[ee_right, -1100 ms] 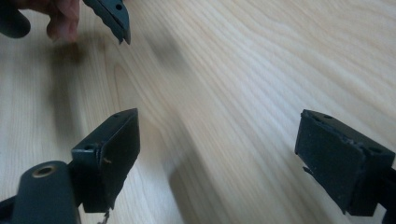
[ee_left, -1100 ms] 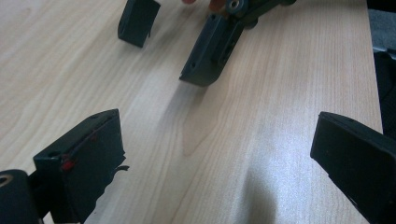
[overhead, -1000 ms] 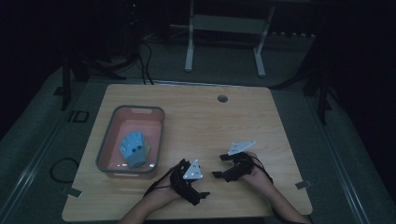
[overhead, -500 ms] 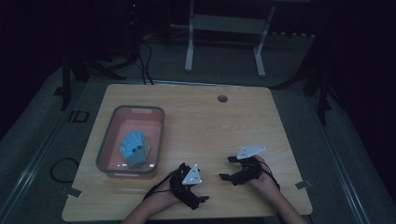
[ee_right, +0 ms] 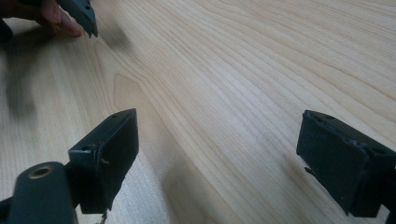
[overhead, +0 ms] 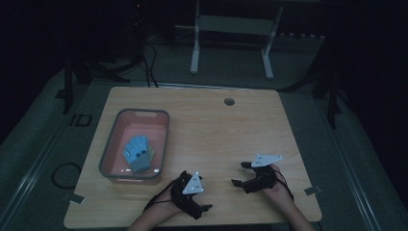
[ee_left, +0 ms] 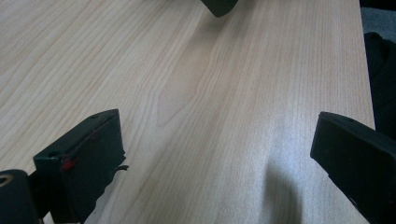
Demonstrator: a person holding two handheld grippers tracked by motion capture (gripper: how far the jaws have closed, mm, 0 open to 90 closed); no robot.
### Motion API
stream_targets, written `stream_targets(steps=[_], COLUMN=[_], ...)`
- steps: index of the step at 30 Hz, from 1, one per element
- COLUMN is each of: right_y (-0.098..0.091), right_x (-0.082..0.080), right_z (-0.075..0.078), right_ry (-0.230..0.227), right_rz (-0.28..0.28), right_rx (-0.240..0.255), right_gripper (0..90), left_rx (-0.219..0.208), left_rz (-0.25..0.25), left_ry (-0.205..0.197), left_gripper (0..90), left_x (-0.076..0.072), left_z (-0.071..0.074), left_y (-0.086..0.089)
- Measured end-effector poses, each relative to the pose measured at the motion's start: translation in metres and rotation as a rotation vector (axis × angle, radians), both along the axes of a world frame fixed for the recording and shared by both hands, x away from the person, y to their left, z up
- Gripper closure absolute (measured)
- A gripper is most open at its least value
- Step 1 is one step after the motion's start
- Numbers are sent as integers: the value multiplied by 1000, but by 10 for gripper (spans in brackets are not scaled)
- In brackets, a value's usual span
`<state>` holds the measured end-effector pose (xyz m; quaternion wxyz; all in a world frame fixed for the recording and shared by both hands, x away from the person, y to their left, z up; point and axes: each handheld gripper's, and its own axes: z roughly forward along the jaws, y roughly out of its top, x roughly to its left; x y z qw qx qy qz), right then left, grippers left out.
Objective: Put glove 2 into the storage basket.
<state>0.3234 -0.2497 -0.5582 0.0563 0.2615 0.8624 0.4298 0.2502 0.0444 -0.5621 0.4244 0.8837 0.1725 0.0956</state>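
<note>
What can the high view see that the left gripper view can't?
The high view takes in the pink bin on the table's left side, with a blue glove lying inside it, and a small round hole near the table's far edge. The left gripper view gives a close look at the left tongs, open over bare wood with nothing between them. Both show the wooden table and some of the right tongs.

Pink tray (overhead: 109, 144) on wooden table (overhead: 231, 139)
</note>
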Motion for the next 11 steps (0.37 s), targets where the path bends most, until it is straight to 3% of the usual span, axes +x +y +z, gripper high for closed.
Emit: stream_targets(steps=[11], right_y=[-1], right_x=[1], right_z=[-1], right_ry=[-8], right_rz=[-10], right_rx=[-7], right_gripper=[129], left_rx=[-7], left_rz=[20], left_ry=[-14], left_gripper=[29], left_x=[0], left_z=[-1], left_y=[3])
